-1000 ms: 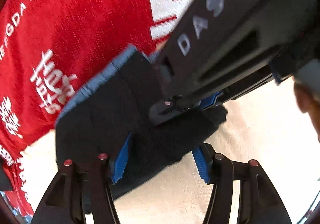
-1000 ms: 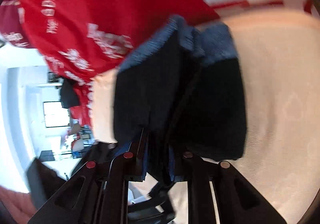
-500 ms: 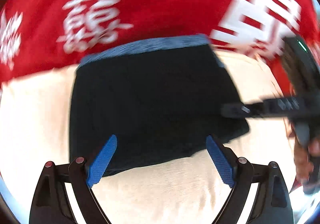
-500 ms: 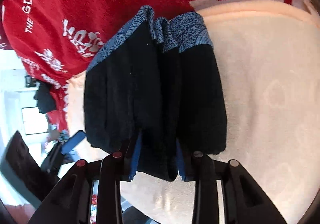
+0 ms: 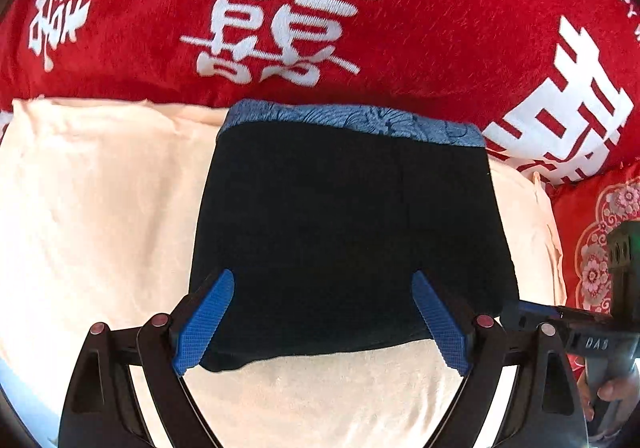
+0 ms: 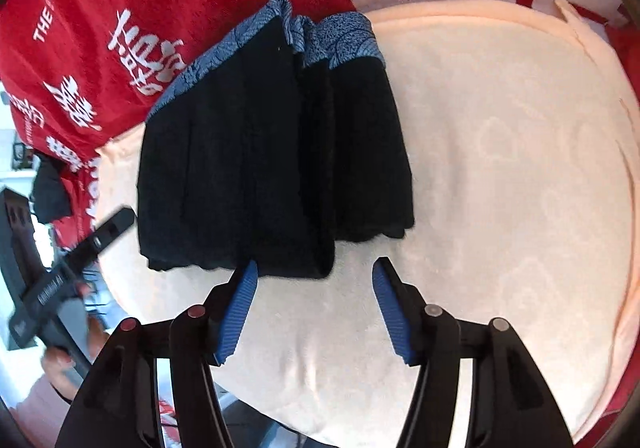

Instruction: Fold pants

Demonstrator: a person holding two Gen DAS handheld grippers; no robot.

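Black pants (image 6: 272, 151), folded, lie just ahead of my right gripper (image 6: 314, 306); left gripper (image 5: 322, 322) straddles them. Both spread, empty. Soft, light; pinch stacked hem edge.

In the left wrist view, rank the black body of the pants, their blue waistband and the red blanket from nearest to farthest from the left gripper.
From the left gripper:
1. Black body of the pants, directly between and ahead of the open fingers.
2. Blue waistband, at the pants' far edge.
3. Red blanket, beyond the waistband, across the top.
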